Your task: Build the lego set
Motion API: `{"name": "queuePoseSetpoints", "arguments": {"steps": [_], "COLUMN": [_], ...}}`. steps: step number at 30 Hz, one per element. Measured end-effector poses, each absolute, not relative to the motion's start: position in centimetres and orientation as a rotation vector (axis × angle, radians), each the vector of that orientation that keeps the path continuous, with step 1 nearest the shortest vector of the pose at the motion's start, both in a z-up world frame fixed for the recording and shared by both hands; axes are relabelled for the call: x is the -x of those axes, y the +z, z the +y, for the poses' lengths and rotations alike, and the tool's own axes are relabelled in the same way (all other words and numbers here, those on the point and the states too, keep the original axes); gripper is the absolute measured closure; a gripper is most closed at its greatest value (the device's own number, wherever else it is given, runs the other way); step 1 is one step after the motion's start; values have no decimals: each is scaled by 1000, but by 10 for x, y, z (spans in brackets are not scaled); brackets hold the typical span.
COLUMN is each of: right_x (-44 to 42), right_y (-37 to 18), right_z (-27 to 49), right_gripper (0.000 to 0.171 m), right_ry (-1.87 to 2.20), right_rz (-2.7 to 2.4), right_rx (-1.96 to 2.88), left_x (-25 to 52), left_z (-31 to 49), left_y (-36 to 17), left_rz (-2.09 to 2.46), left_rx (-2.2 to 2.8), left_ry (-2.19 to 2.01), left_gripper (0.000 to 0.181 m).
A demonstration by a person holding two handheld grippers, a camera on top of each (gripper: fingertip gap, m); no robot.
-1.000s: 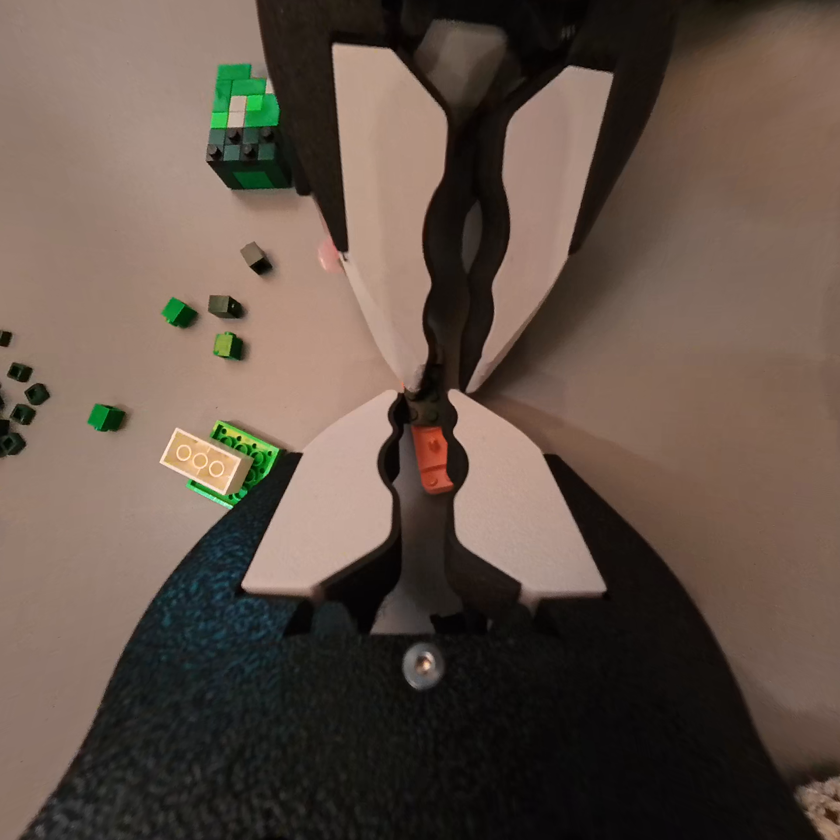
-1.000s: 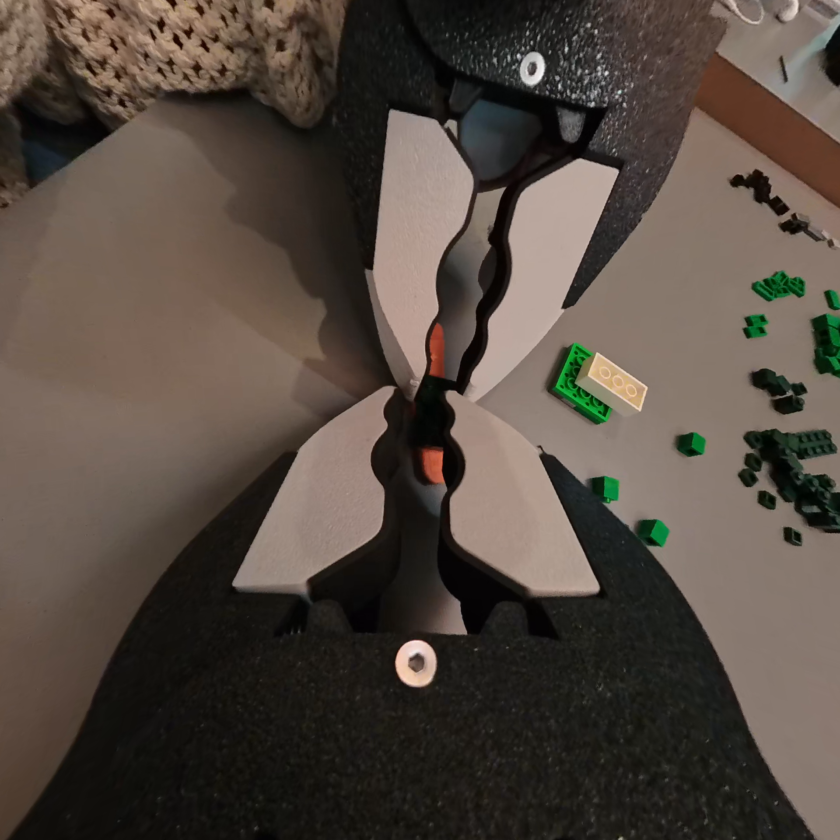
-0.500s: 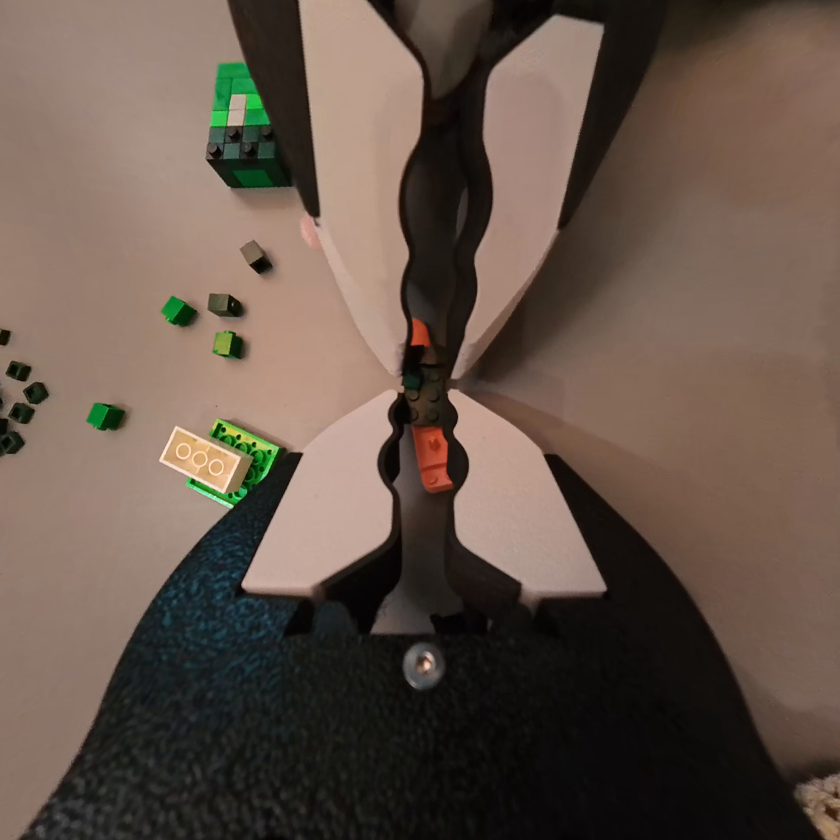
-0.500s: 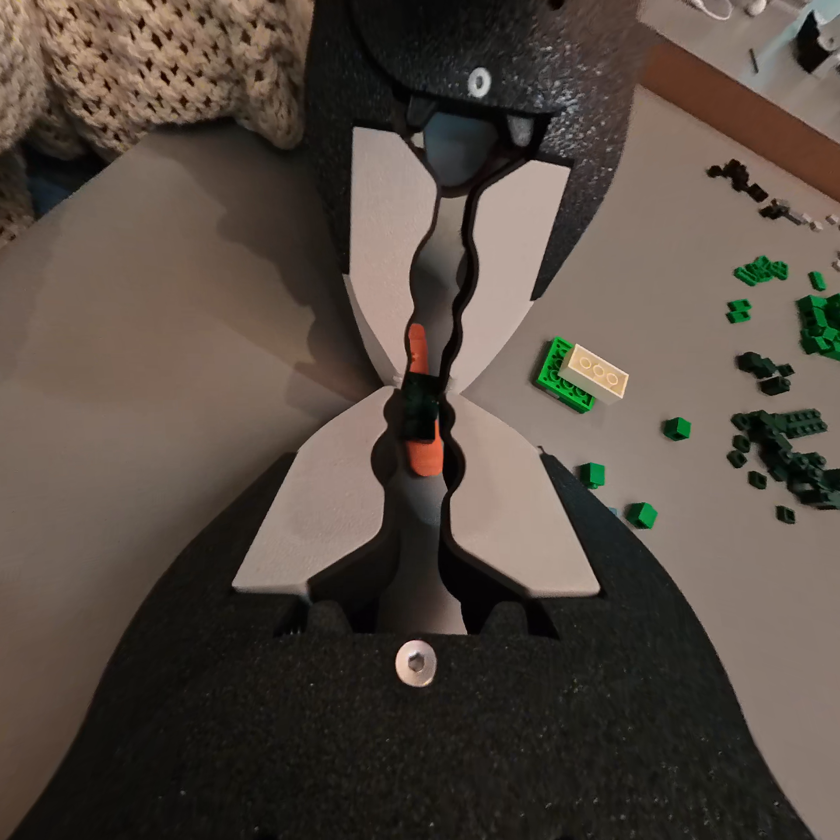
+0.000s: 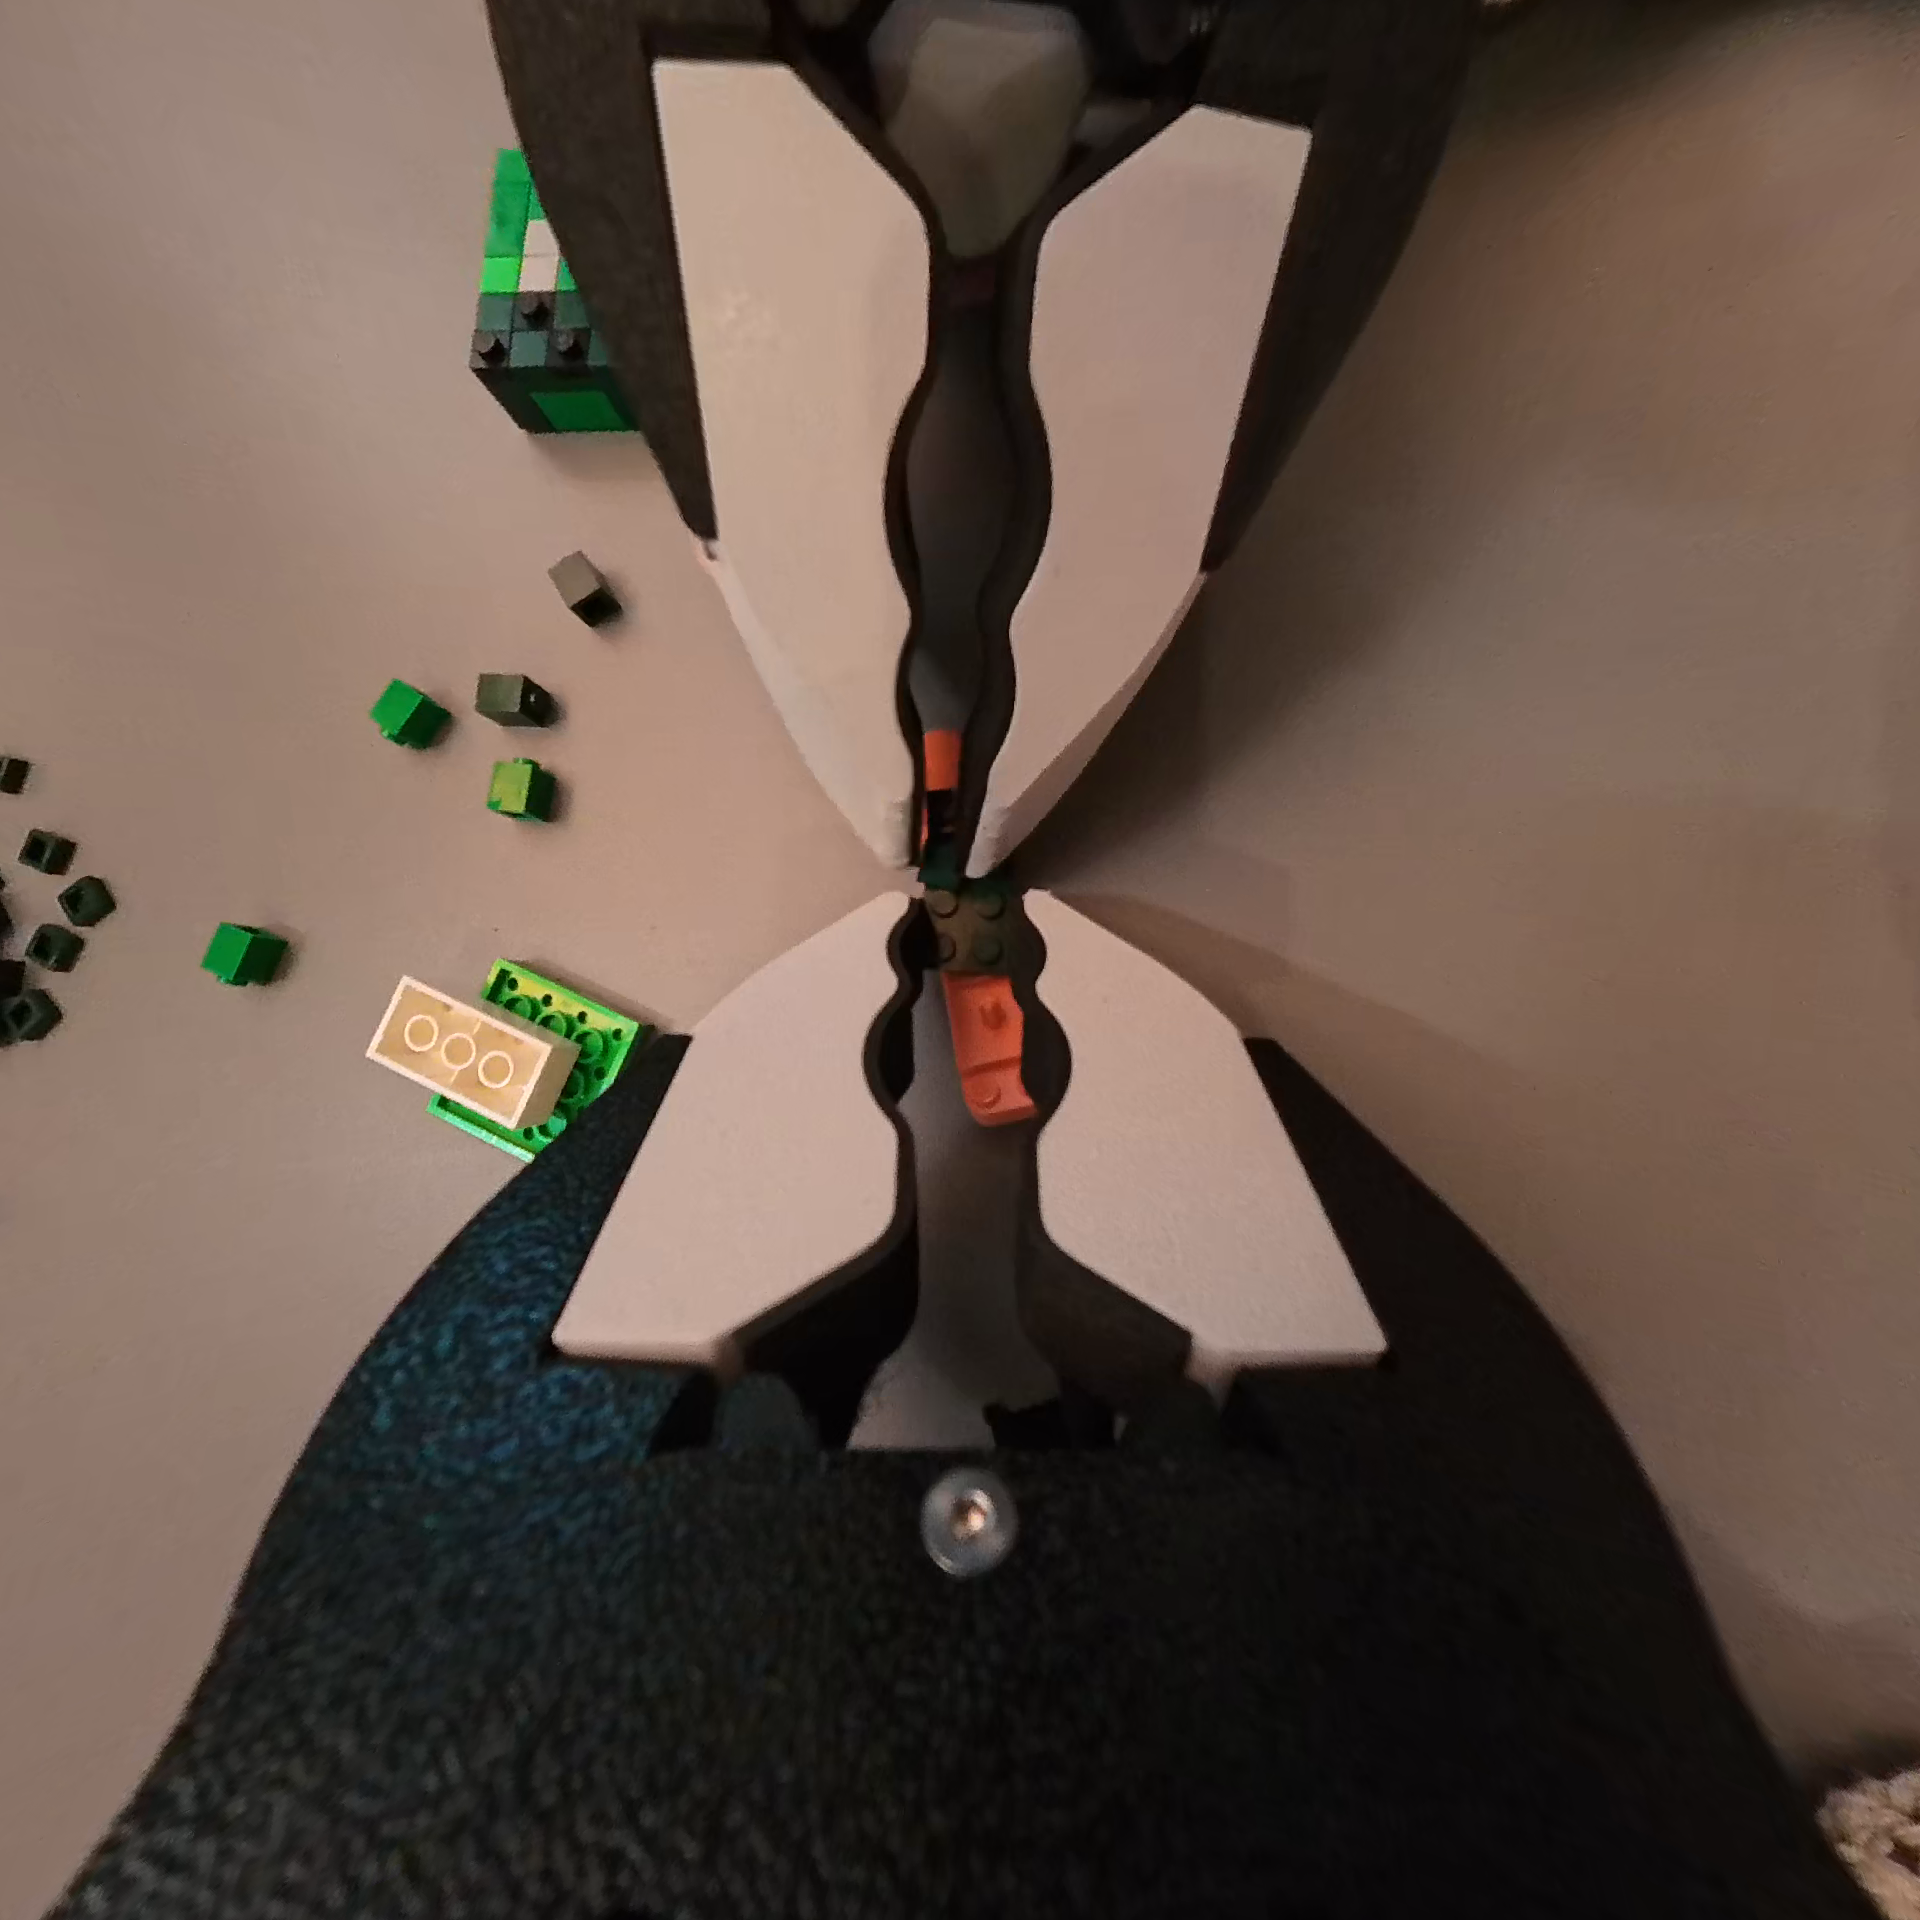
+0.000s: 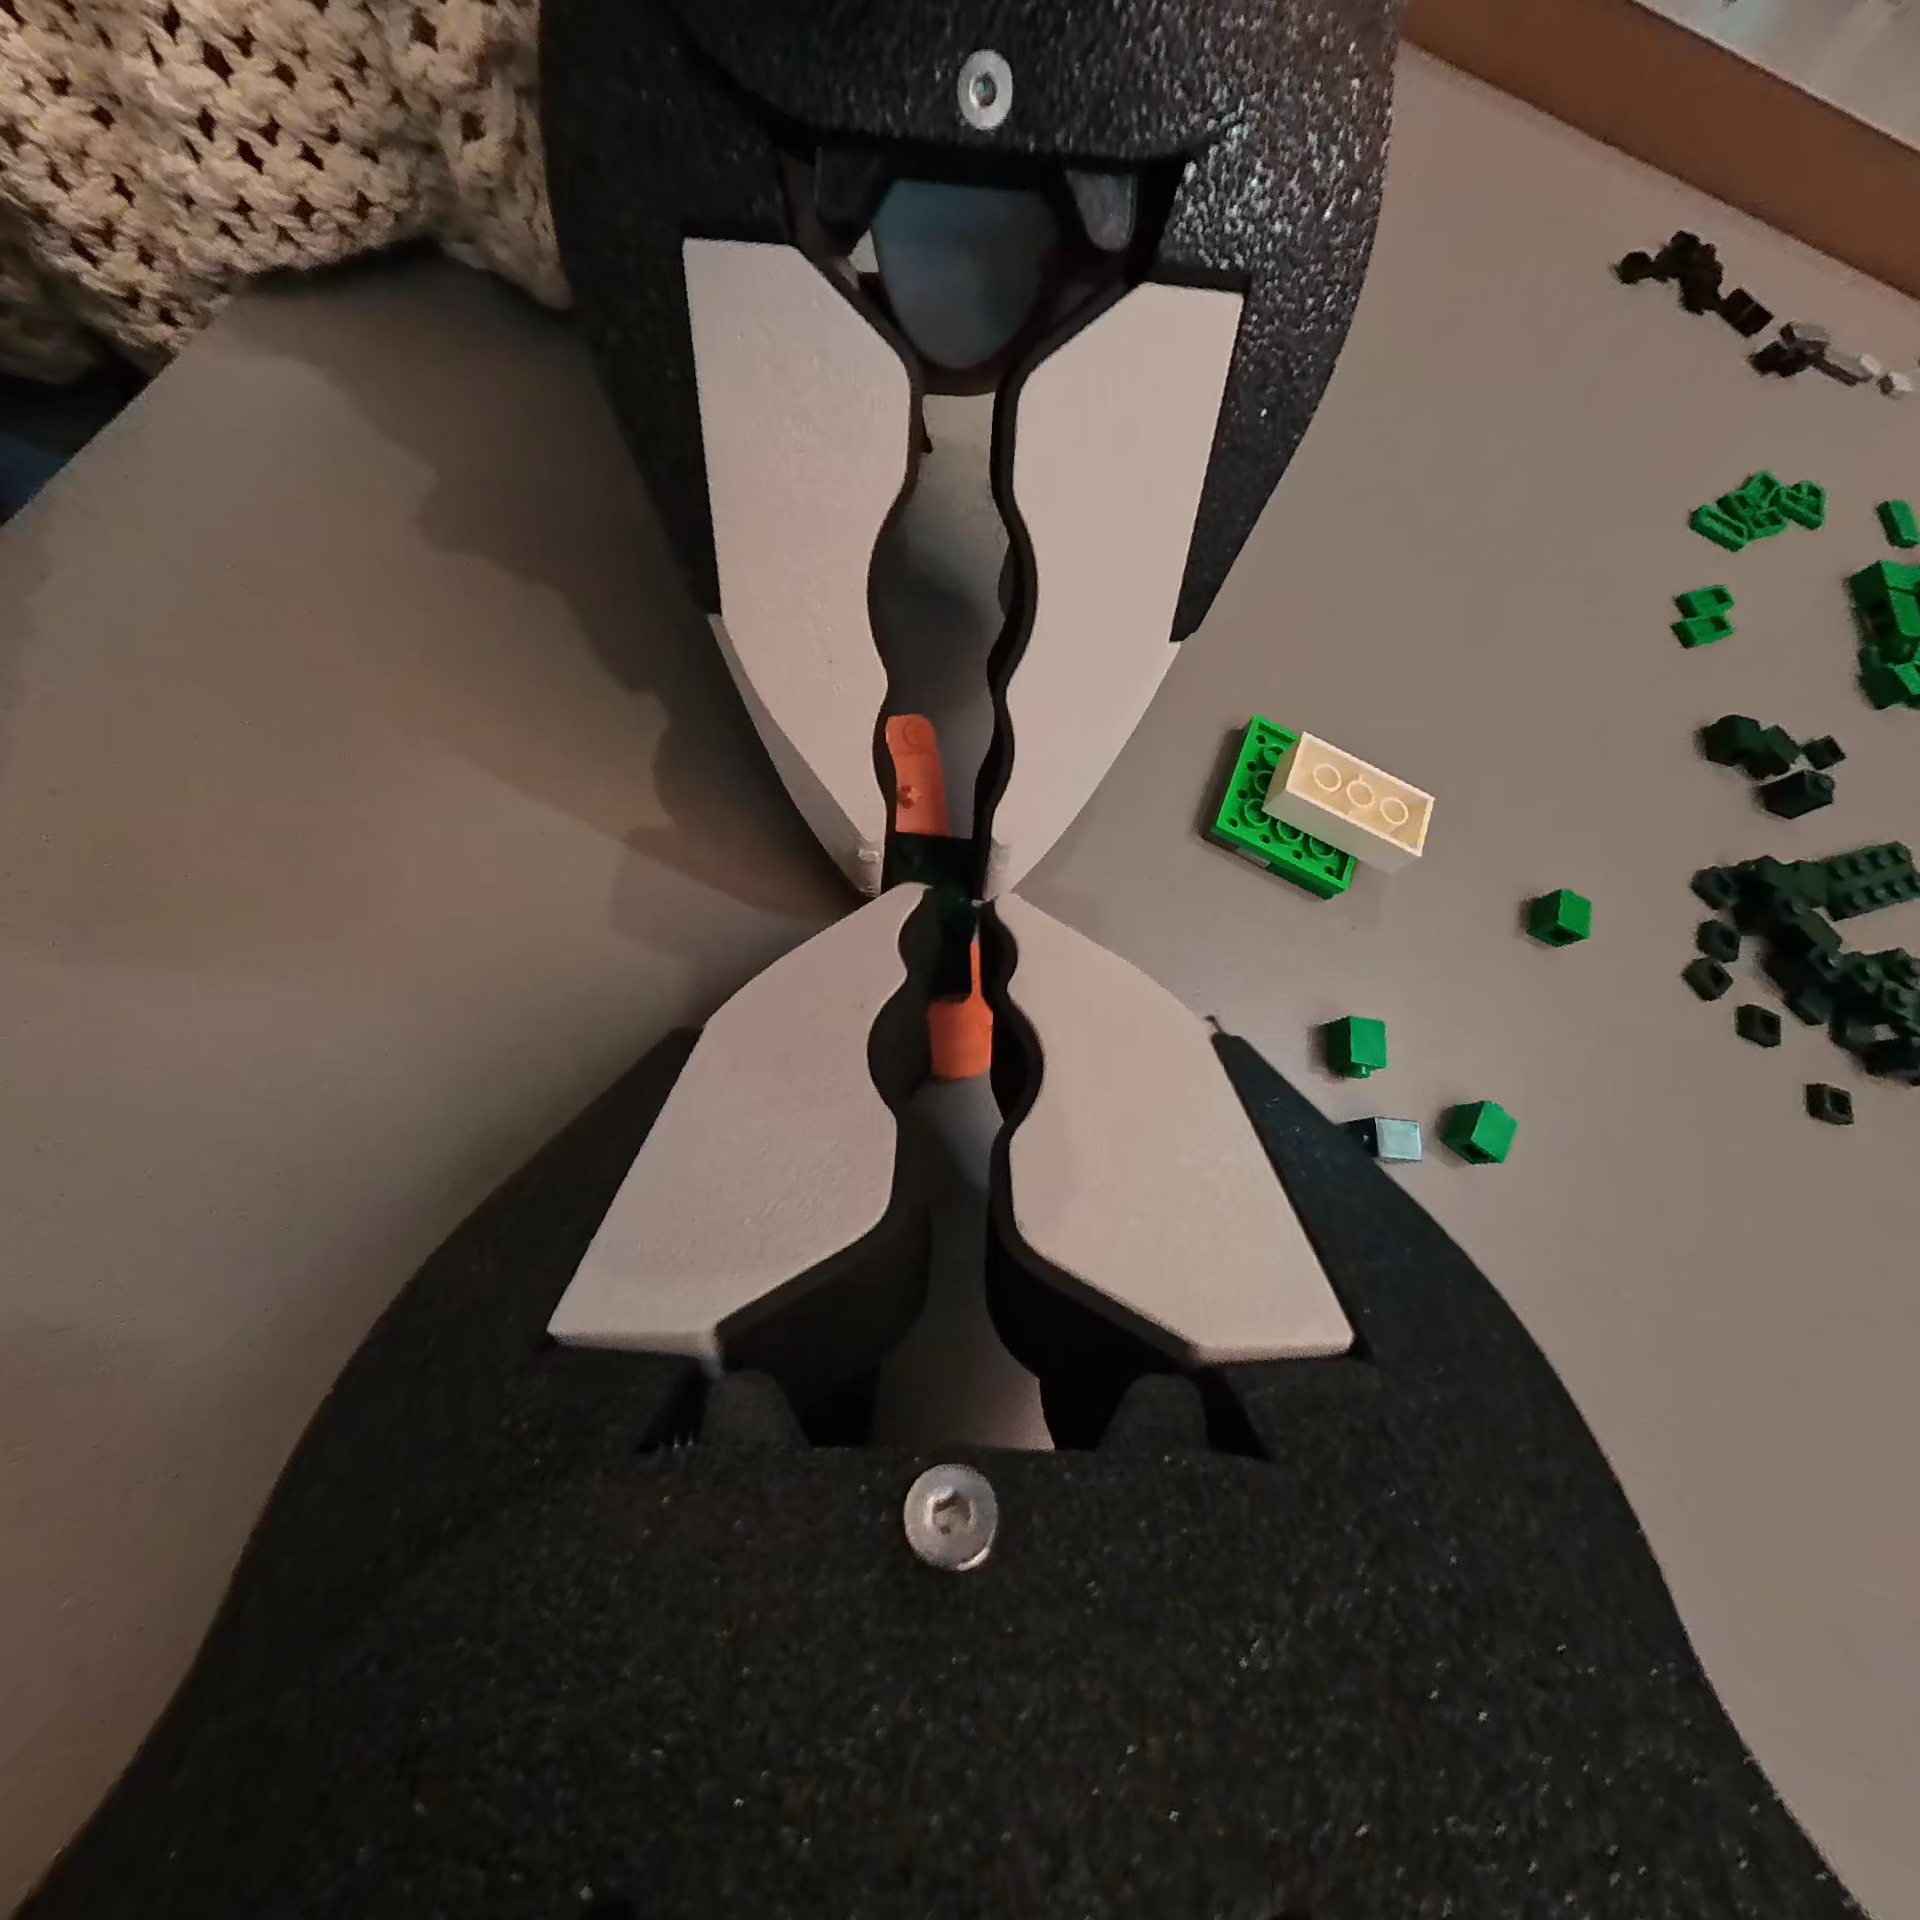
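My two grippers meet tip to tip above the grey table (image 5: 1558,727). My left gripper (image 5: 966,914) is shut on an orange piece (image 5: 985,1049) with a dark green studded plate (image 5: 977,930) at its tip. My right gripper (image 6: 951,909) is shut on another orange piece (image 6: 956,1039) with a dark green part (image 6: 951,940) at its tip. In the right wrist view the left gripper's orange piece (image 6: 914,779) shows opposite. In the left wrist view the right gripper's orange piece (image 5: 940,758) shows between its fingers. The dark green parts touch at the tips.
A green cube build (image 5: 540,322) stands half hidden behind the right gripper. A tan brick (image 6: 1351,800) lies on a bright green plate (image 6: 1247,821). Loose green and dark bricks (image 6: 1818,935) lie scattered. A knitted cloth (image 6: 208,156) lies at the table's edge. Less than 4 cm separates the two grippers' tips. From either gripper's tips it is about 8 cm to the tan brick (image 6: 1351,800). The left camera catches it too, in the left wrist view (image 5: 477,1040).
The grippers stay tip to tip. The right gripper has shifted slightly, so it now covers part of the green build and its orange piece shows between its fingers.
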State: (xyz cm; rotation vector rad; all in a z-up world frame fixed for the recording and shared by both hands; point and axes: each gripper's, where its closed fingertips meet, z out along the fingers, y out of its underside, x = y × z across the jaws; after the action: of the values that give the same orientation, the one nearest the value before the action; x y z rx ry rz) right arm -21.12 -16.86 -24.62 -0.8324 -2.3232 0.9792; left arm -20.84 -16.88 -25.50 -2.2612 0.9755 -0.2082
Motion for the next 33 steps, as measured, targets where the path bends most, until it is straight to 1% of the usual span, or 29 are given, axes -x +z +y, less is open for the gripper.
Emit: {"name": "queuePoseSetpoints", "arguments": {"steps": [4,22,33], "right_x": [210,207,205], "right_y": [-247,-248,-248], "right_z": [-169,-170,-170], "right_gripper": [171,171,171], "right_ry": [966,898,1041], "right_rz": [-2329,-2342,-2318], "right_rx": [803,710,775], "left_x": [208,205,203], "left_z": [-169,-170,-170], "left_y": [-255,-255,-255], "left_rz": [977,966,943], "left_rx": [2260,2265,2262], "left_ry": [-214,-246,-283], "left_gripper": [166,166,166]}}
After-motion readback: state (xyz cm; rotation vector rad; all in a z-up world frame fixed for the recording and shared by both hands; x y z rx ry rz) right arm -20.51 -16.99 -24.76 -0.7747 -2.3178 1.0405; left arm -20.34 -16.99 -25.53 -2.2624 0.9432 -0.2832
